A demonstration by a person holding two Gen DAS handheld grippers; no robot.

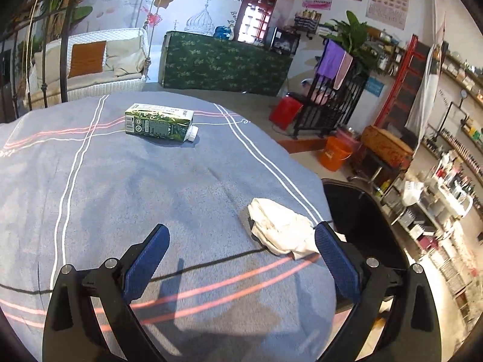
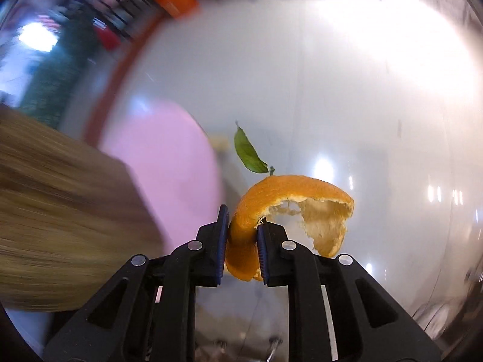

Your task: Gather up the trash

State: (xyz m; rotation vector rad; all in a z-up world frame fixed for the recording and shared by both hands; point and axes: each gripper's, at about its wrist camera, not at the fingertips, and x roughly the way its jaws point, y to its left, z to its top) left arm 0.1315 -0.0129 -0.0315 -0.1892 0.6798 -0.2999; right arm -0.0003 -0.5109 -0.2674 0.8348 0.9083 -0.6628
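My left gripper (image 1: 241,235) is open and empty above a grey-blue striped cloth (image 1: 120,199). A crumpled white tissue (image 1: 280,229) lies on the cloth just ahead, close to the right fingertip (image 1: 327,238). A green drink carton (image 1: 160,122) lies on its side farther back. A black bin (image 1: 365,226) stands beside the cloth's right edge. My right gripper (image 2: 243,224) is shut on an orange peel (image 2: 289,202) with a green leaf (image 2: 249,152), held in the air over a glossy pale floor.
Left wrist view: an orange bucket (image 1: 335,154), a red stool (image 1: 285,111), a black chair with towels (image 1: 332,96) and cluttered shelves (image 1: 446,187) at right. Right wrist view is motion-blurred: a brown surface (image 2: 60,217) and a pink object (image 2: 169,166) at left.
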